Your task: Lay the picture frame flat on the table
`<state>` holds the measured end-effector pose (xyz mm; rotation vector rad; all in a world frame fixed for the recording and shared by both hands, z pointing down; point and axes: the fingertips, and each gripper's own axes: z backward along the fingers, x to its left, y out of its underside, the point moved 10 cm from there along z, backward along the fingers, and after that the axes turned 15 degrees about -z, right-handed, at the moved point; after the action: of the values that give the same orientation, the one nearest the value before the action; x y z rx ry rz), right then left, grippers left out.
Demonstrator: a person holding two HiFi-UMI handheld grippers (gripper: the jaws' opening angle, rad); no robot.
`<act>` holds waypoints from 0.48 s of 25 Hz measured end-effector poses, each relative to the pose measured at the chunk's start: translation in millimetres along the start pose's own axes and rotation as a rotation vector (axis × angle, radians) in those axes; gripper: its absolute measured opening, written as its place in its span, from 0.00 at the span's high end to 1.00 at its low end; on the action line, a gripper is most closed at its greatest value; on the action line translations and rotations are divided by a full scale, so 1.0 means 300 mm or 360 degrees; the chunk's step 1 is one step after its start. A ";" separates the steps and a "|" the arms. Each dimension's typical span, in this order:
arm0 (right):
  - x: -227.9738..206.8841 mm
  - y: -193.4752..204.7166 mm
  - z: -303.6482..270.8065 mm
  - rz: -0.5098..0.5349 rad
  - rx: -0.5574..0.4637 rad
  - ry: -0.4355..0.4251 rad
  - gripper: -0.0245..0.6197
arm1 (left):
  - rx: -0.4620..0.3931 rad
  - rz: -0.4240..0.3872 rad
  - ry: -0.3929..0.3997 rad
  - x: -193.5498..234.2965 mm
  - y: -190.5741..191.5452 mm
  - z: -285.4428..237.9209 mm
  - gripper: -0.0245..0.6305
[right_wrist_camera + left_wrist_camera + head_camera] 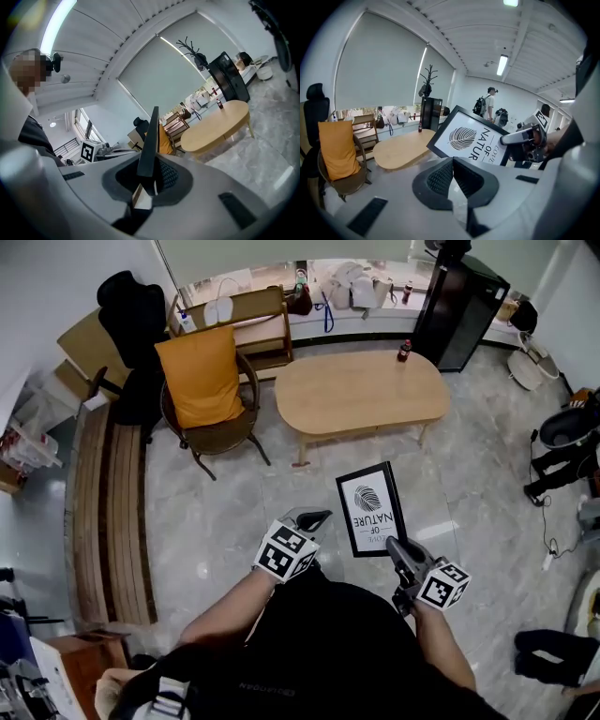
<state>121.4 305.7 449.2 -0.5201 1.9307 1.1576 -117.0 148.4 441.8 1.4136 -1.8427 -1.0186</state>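
We saw the picture frame up in the air over the grey floor. It was on the near side of the oval wooden surface, well apart from it & not lying on anything. The right hand-held gripper was pinching it at the near right corner. In the right gripper view the picture frame stood edge-on, running straight up from btwn the pads, which pressed on it from both sides. The frame was tilted, its white print w/ a leaf & the words "OF NATURE" facing up toward the head camera. The left hand-held gripper sat just left of the frame, apart from it as far as we could tell. Its jaws were pressed together w/ nothing btwn them.

As for what held what: the surface carried a small dark bottle at its far right edge. The wicker chair, left of the surface, had an orange cushion propped upright in its seat. The far window ledge bore pale bags, too small to tell more.
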 end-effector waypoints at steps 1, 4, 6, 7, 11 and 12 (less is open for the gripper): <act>-0.005 -0.047 -0.056 0.0014 -0.0006 -0.0010 0.91 | -0.0018 -0.0011 -0.0018 0.068 -0.022 -0.019 0.95; -0.036 -0.162 -0.215 0.0034 -0.0029 -0.0038 0.91 | -0.0029 -0.0014 -0.0079 0.258 -0.060 -0.068 0.95; -0.041 -0.221 -0.298 0.0006 -0.0030 -0.0033 0.91 | -0.0004 0.0015 -0.0093 0.353 -0.071 -0.093 0.95; -0.048 -0.243 -0.331 -0.0013 -0.0021 -0.0028 0.91 | 0.0014 0.0033 -0.0090 0.388 -0.072 -0.104 0.95; -0.128 -0.313 -0.453 -0.0096 0.0048 0.0026 0.91 | 0.0095 0.0097 -0.0044 0.491 -0.052 -0.163 0.95; -0.158 -0.337 -0.488 -0.0121 0.0064 0.0045 0.91 | 0.0115 0.0109 -0.0045 0.520 -0.045 -0.187 0.95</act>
<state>155.9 126.1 470.5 -0.5862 1.9373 1.0666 -103.9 -16.2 461.0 1.3743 -1.9522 -0.9515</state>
